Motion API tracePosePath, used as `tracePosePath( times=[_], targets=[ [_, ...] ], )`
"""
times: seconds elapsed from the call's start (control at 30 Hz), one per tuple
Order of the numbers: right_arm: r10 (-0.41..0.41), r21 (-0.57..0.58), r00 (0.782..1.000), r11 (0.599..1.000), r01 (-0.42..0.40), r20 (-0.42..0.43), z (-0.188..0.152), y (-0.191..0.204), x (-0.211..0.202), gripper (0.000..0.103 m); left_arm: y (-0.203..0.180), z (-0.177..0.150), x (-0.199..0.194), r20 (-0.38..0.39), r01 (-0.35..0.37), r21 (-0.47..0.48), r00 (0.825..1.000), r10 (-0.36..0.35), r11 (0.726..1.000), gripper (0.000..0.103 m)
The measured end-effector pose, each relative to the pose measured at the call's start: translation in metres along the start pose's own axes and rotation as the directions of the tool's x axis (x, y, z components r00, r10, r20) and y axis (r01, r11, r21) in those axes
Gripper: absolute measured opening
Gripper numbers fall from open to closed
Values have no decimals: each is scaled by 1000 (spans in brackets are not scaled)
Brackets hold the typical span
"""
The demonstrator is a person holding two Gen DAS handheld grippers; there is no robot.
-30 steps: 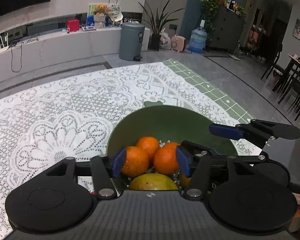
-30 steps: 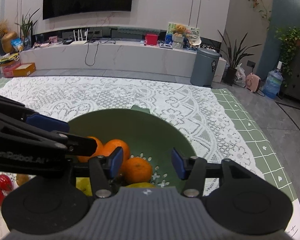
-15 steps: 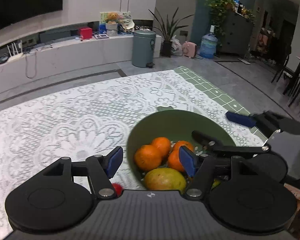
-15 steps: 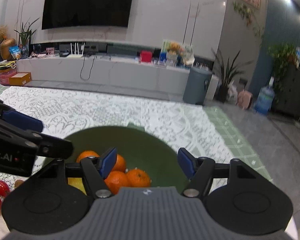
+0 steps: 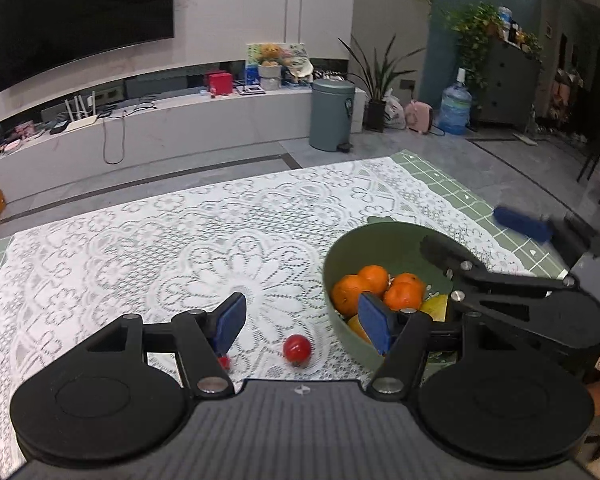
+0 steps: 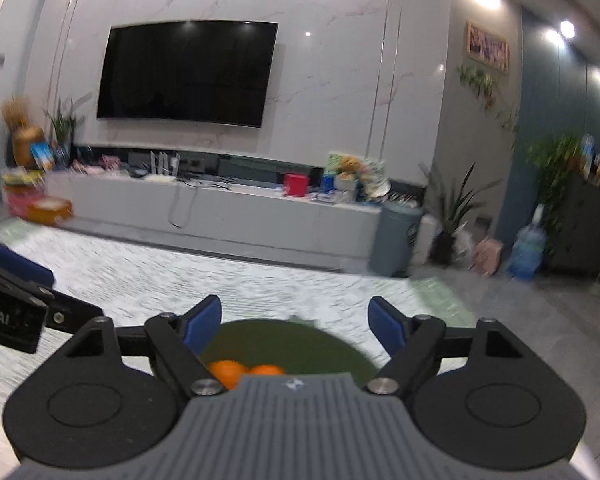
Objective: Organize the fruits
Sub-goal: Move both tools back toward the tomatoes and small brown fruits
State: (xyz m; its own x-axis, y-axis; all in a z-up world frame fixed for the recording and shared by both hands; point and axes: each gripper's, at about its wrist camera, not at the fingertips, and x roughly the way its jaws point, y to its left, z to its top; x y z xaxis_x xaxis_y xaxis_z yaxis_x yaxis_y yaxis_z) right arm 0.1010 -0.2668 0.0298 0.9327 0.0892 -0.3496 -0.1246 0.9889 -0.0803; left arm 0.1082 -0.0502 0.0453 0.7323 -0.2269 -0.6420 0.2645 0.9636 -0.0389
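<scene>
Left claw (image 5: 302,322): mine, released, nothing between its blue pads.
Small round red tomato (image 5: 297,349): loose on the white lace tablecloth (image 5: 140,248), just ahead of that claw.
Right claw (image 6: 296,322): jaws opening, empty.
Round green plastic colander bowl (image 5: 384,240): holds orange mandarins (image 5: 364,284).
Next: I'd straddle the tomato squarely and close gently; it rolls.

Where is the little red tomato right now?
In the left wrist view, the little red tomato lies on the lace tablecloth, just left of the green bowl, outside it.
</scene>
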Motion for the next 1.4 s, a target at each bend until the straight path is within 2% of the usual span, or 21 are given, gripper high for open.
tracePosePath(
  times=[0.1, 0.3, 0.43, 0.53, 0.73, 0.9, 1.03, 1.2, 1.33, 1.4],
  targets=[
    [82, 94, 996, 992, -78, -34, -2, 4, -2, 78, 10, -5, -10, 2, 10, -27, 1000, -10, 1000, 75],
    [190, 180, 977, 969, -170, -99, -12, 20, -6, 78, 31, -21, -25, 26, 55, -97, 998, -52, 994, 75],
    [225, 179, 966, 963, -200, -128, -20, 32, -12, 78, 45, -37, -28, 19, 79, -124, 997, -77, 989, 75],
    [254, 168, 956, 959, -229, -147, -24, 39, -16, 79, 51, -48, -28, -11, 59, -126, 998, -60, 990, 75],
    [332, 156, 913, 940, -302, -237, -33, 52, -11, 78, 58, -69, -26, -80, 23, -112, 996, -32, 993, 75],
    [323, 82, 902, 946, -313, -286, -37, 66, -6, 78, 65, -80, -20, -105, 52, -139, 992, -67, 989, 75],
    [312, 81, 897, 950, -302, -313, -40, 67, 2, 78, 63, -85, -14, -96, 99, -122, 989, -111, 988, 75],
    [306, 94, 891, 952, -292, -335, -42, 66, 8, 78, 62, -90, -5, -106, 124, -113, 985, -136, 986, 75],
    [285, 60, 889, 957, -283, -359, -44, 72, 13, 72, 67, -92, 0, -111, 149, -129, 980, -163, 980, 75],
    [291, 56, 884, 955, -291, -366, -45, 73, 15, 65, 70, -93, 3, -120, 162, -137, 977, -178, 977, 74]
  ],
)
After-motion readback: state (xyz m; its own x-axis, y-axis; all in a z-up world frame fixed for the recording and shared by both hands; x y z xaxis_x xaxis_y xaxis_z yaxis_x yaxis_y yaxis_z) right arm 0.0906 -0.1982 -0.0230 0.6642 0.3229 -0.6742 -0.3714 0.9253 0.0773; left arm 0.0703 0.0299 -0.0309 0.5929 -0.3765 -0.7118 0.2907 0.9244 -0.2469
